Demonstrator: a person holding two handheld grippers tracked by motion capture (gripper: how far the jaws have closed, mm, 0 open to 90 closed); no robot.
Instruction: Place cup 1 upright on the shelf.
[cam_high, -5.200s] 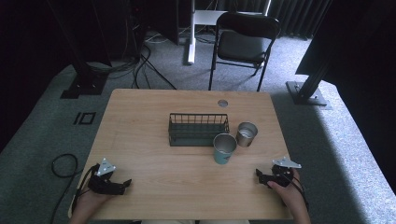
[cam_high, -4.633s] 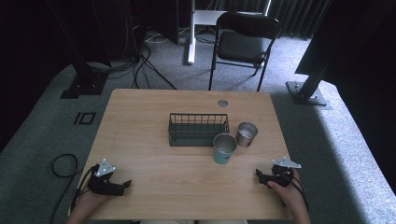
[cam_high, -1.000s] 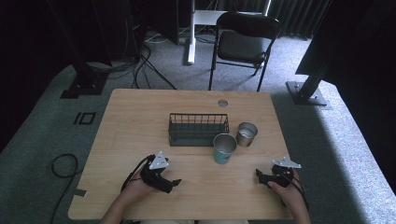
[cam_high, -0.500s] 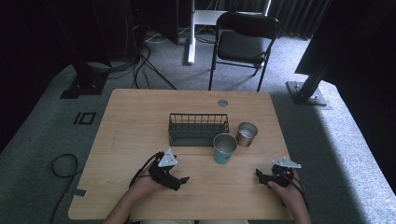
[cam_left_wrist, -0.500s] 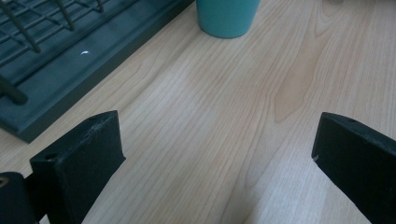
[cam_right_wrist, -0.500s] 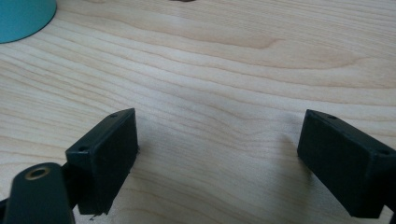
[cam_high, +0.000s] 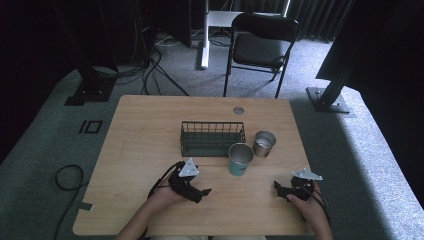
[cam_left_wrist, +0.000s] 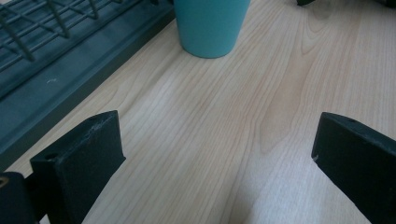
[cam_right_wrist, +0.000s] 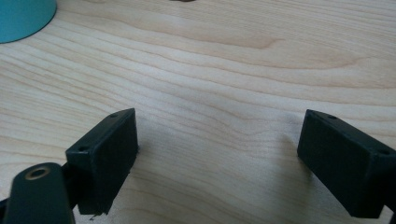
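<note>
Wooden counter (cam_high: 140, 150) | teal cup (cam_high: 240, 159), steel cup (cam_high: 263, 143), wire rack (cam_high: 212, 138) untouched | my left hand-held gripper (cam_high: 204, 192) and right hand-held gripper (cam_high: 276, 188) gape empty; nothing begun.

Left gripper (cam_high: 202, 191) sits low toward six o'clock, held in the left hand (cam_high: 162, 196), forearm coming up from the bottom edge, jaws spread wide with nothing between them and pointing toward three o'clock; right gripper (cam_high: 278, 188) rests out at four o'clock in the right hand (cam_high: 307, 205), jaws likewise wide apart, aimed toward nine o'clock.
</note>
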